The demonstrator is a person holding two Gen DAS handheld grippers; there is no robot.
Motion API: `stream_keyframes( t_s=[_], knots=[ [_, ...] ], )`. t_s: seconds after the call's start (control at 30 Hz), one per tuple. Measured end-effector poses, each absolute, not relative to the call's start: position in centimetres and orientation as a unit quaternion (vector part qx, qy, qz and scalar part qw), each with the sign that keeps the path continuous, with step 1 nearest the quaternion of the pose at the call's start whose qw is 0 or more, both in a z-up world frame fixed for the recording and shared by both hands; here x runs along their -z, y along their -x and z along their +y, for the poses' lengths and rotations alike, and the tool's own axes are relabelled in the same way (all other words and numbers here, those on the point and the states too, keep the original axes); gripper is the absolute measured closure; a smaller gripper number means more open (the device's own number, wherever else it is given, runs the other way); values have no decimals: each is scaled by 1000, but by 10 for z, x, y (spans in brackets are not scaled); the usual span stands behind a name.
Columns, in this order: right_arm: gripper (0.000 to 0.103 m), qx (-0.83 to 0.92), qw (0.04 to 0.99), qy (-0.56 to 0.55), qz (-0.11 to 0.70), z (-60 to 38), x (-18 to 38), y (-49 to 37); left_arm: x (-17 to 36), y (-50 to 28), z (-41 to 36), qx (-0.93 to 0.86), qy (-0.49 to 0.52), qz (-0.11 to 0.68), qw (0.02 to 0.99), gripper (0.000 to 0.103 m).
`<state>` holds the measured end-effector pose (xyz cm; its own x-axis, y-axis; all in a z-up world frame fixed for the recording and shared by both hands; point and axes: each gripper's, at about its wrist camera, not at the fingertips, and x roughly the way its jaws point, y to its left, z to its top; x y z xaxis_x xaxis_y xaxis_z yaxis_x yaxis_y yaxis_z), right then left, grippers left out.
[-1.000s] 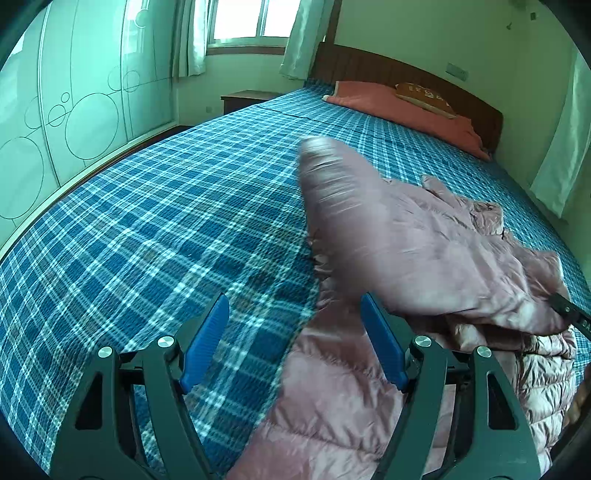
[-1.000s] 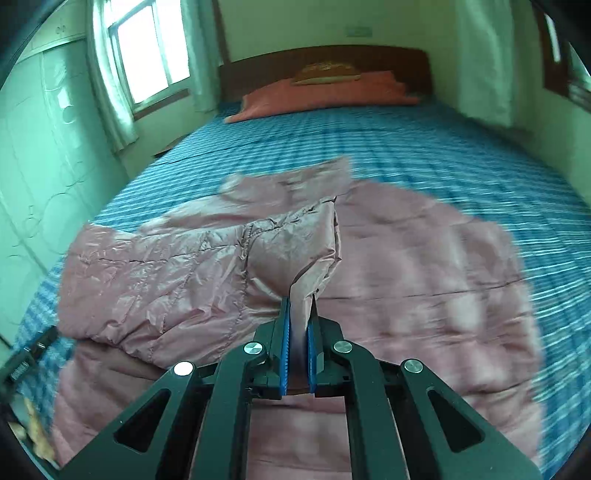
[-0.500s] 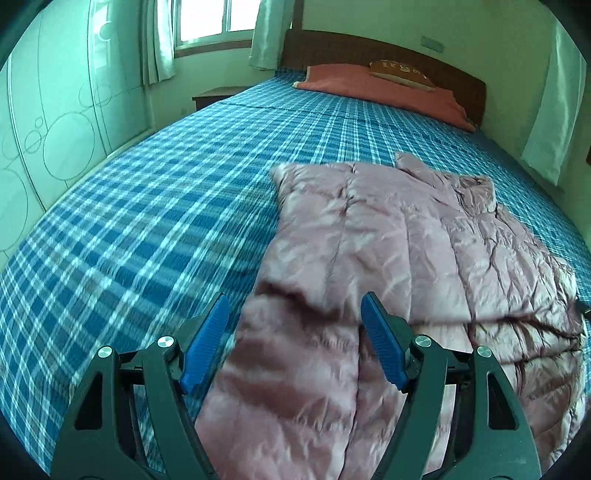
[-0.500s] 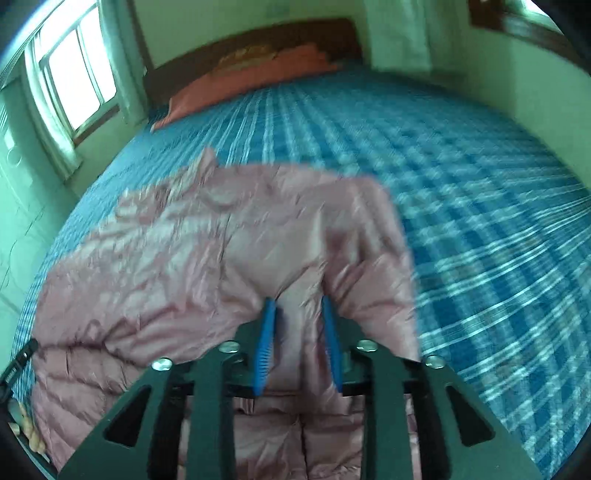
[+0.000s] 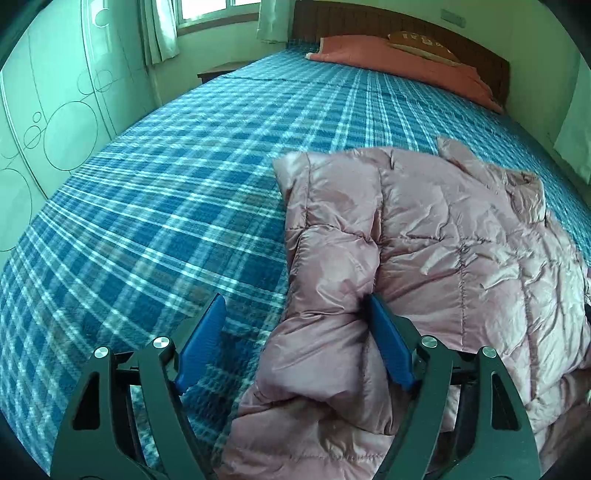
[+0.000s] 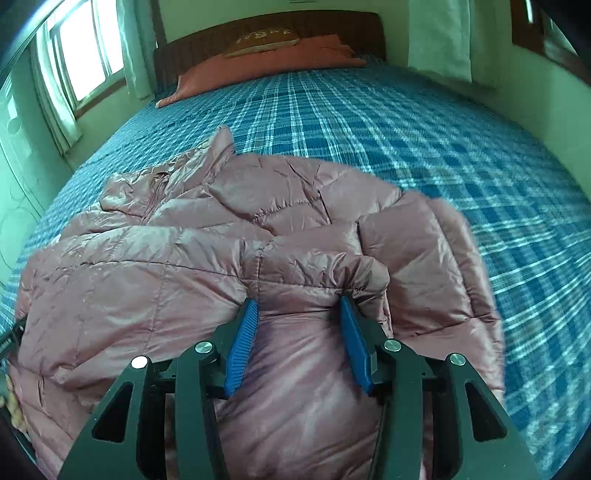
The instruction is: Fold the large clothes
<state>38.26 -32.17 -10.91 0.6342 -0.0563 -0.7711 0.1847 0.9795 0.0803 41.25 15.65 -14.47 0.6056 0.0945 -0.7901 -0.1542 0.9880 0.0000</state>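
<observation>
Right fingers (image 6: 246, 332) now parted, jacket (image 6: 184, 280) released.

The down jacket (image 5: 424, 236) lies on the bedspread (image 5: 166, 206) at right of frame; pillows (image 5: 399, 59) sit behind it at the headboard (image 5: 406, 26), upper right.

The padded jacket (image 5: 443, 236) is a glossy dusty pink, stitched in quilted squares. Under it the bedspread (image 5: 184, 192) is blue plaid crossed with white and pale lines. At the far end lies a salmon-orange pillow (image 6: 266, 62), topped by a brown cushion (image 6: 264, 38), against a dark brown headboard (image 6: 207, 40). Both grippers, left (image 5: 295, 325) and right (image 6: 297, 314), are black with blue pads.
</observation>
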Motion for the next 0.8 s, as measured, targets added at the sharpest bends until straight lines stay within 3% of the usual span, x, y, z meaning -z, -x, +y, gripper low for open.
stream_keyframes(
  t_s=[0.13,0.3,0.47,0.53,0.8],
  knots=[
    [56,69,912,-54,401,-312,102,-352,125,-390,161,-56,64,394,915,25],
    [53,67,907,-32,415,-313,129,-350,161,-407,154,-53,40,450,891,23],
    [52,57,907,-62,412,-325,101,-316,140,-388,165,-47,57,445,893,23],
    [46,61,908,-62,410,-332,94,-298,130,-366,174,-46,60,441,894,23],
    [45,93,889,-102,436,-381,96,-164,129,-245,231,-55,120,466,875,23]
  ],
)
